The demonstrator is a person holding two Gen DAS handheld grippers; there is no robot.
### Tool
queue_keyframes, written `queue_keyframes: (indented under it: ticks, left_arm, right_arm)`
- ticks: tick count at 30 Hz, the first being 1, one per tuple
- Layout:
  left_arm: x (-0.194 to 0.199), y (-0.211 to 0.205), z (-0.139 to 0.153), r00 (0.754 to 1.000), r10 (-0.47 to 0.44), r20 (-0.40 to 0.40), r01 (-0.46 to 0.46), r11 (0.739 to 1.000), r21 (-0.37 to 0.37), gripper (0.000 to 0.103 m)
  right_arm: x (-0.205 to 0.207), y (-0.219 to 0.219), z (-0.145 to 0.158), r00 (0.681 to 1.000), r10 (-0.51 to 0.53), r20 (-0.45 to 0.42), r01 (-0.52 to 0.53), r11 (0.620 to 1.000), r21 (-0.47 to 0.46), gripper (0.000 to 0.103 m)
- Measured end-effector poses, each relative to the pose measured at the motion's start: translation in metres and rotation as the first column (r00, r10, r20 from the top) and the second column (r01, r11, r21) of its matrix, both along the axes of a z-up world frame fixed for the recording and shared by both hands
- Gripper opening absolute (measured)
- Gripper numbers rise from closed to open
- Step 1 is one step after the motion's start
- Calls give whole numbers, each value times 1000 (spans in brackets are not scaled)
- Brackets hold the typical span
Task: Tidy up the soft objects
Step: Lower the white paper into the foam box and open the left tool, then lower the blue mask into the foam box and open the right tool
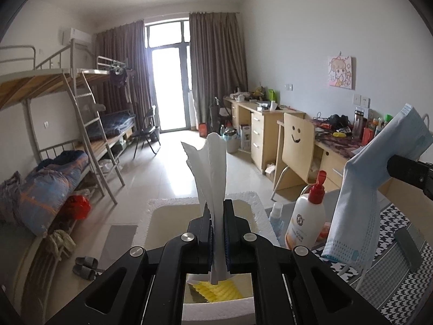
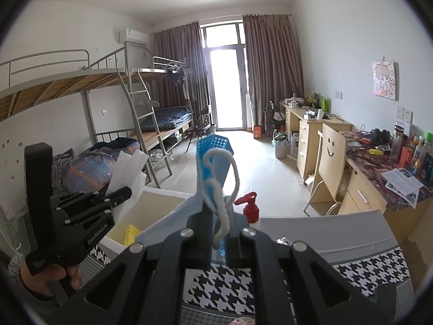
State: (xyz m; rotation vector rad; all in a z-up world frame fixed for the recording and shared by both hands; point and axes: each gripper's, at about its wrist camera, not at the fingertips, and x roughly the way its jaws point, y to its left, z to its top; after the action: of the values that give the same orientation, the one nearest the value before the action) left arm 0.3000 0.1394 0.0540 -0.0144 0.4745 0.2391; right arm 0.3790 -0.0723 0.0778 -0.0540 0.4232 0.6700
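My left gripper (image 1: 217,211) is shut on a white tissue (image 1: 209,162) that stands up from between its fingers. It hovers over a white foam box (image 1: 167,205) whose floor holds a yellow ribbed sponge (image 1: 216,289). My right gripper (image 2: 216,203) is shut on a folded blue face mask (image 2: 213,157); a white ear loop (image 2: 222,192) dangles over the fingers. From the left wrist view the face mask (image 1: 379,178) hangs at the right, pinched by the right gripper's black tip. From the right wrist view the left gripper (image 2: 119,195) with the tissue (image 2: 127,168) is at the left, over the foam box (image 2: 154,197).
A white pump bottle with a red top (image 1: 308,216) and a small spray bottle (image 1: 276,214) stand in a grey tray (image 2: 338,230) on a black-and-white houndstooth cloth (image 2: 224,287). Bunk beds line the left wall, desks and a chair the right. A hand (image 2: 48,273) holds the left gripper.
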Motion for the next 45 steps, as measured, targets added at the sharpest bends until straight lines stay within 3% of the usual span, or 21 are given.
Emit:
queue_keyframes:
  ticks: [5, 6, 7, 9, 10, 28, 45]
  left_arm:
    - [10, 9, -12, 999, -6, -41, 5, 1000, -31, 11]
    - [13, 11, -17, 999, -7, -54, 5, 999, -35, 20]
    - [13, 13, -19, 998, -5, -62, 3, 999, -36, 39]
    - [13, 17, -23, 998, 11, -70, -13, 999, -38, 64]
    - [12, 19, -24, 998, 21, -64, -23, 999, -38, 67]
    - [-19, 41, -8, 994, 110, 1, -110, 994, -28, 100]
    - [-50, 62, -4, 985, 170, 41, -169, 985, -16, 102]
  right_arm:
    - [2, 4, 0, 1000, -1, -7, 1, 1000, -3, 9]
    - [3, 5, 0, 1000, -1, -9, 1, 1000, -5, 9]
    - [4, 7, 0, 1000, -1, -10, 1, 1000, -6, 9]
    - [5, 10, 0, 1000, -2, -12, 2, 1000, -8, 9]
    - [7, 10, -1, 1000, -2, -13, 2, 1000, -8, 9]
    - [16, 35, -3, 1000, 24, -13, -25, 999, -28, 9]
    - [20, 73, -8, 998, 60, -23, -61, 997, -55, 9]
